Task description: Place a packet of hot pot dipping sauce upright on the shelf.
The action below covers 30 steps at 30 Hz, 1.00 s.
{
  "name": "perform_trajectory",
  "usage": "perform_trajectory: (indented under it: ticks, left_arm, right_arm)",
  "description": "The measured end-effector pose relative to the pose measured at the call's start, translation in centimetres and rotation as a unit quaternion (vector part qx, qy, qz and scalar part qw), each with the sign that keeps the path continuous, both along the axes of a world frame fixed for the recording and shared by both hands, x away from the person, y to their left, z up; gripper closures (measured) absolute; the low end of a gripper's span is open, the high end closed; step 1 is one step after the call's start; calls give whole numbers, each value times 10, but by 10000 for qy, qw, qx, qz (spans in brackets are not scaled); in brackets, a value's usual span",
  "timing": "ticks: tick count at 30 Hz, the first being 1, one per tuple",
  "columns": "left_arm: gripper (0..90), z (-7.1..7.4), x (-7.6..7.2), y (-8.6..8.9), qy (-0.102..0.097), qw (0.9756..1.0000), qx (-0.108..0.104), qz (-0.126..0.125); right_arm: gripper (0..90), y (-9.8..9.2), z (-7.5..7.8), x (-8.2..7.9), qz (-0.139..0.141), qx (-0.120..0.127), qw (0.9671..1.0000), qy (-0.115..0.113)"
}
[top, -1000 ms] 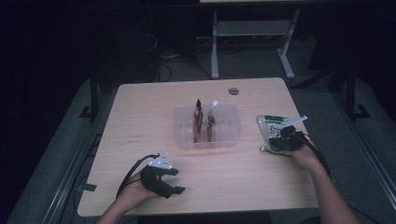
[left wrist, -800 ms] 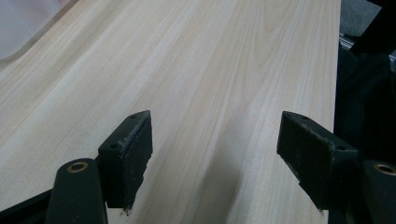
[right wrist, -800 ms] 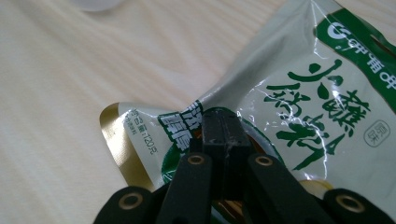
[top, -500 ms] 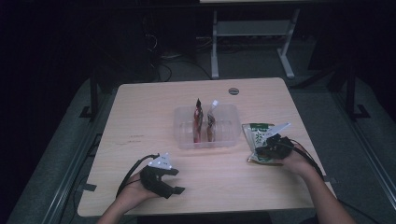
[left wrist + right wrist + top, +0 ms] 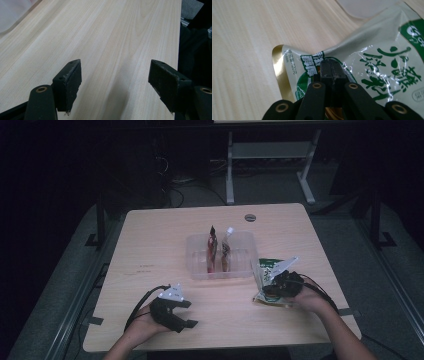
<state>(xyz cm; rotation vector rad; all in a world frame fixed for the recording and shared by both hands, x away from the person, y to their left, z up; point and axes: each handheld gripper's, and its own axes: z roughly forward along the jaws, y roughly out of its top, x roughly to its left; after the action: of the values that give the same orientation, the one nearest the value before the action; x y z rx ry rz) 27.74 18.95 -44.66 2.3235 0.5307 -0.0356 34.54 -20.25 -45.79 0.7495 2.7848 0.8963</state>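
My right gripper (image 5: 331, 75) clamps the green packet (image 5: 372, 57) beside the clear tray (image 5: 197, 252); next, lift it in. Left gripper (image 5: 113, 85) rests open, empty.

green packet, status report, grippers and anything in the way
Right gripper shut on green packet, beside clear tray. Left gripper open, empty, over bare table. Two packets upright in tray.

Clear tray (image 5: 197, 262) mid-table (image 5: 150, 235) with two upright packets (image 5: 218, 251). Green pouch (image 5: 269, 269) under right gripper (image 5: 278, 285). Left gripper (image 5: 176, 312) resting near front edge.
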Motion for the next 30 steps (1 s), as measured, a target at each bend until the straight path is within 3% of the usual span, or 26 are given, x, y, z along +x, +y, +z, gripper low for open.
perform_trajectory:
  ticks: [8, 13, 18, 19, 20, 21, 22, 24, 25, 26, 27, 30]
  left_arm:
    - [262, -1, 0, -1, 7, 10000, -13, 6]
    - [262, -1, 0, -1, 8, 10000, -3, 2]
    - [262, 0, 0, 0, -2, 10000, -2, -2]
    - [262, 0, 0, 1, -9, 10000, -21, 21]
    - [262, 0, 0, 1, -9, 10000, -21, 21]
    - [262, 0, 1, 1, 11, 10000, -30, 24]
    - [262, 0, 1, 1, 11, 10000, -30, 24]
    - [262, 0, 1, 1, -5, 10000, -16, 4]
    - [262, 0, 0, 0, 2, 10000, -9, -3]
    - [262, 0, 0, 0, 2, 10000, -9, -3]
    - [262, 0, 0, 0, 6, 10000, -13, -1]
    - [262, -1, 1, -1, 11, 10000, -3, -12]
  right_arm:
    - [900, 19, 0, -7, 412, 65, 9991, 36]
    - [900, 46, -1, -14, 938, 86, 9955, -52]
    - [900, 50, 1, -14, 931, 48, 9955, -163]
    - [900, 41, 7, -9, 721, 168, 9969, -259]
    - [900, 41, 7, -9, 721, 168, 9969, -259]
    - [900, 28, 15, -3, 219, 314, 9986, -362]
    - [900, 28, 15, -3, 219, 314, 9986, -362]
    - [899, 12, 19, 7, -278, 464, 9976, -441]
    - [899, 0, 19, 15, -526, 400, 9963, -550]
    - [899, 0, 19, 15, -526, 400, 9963, -550]
    - [900, -13, 17, 23, -794, 320, 9946, -593]
    - [899, -22, 14, 29, -1009, 227, 9926, -631]
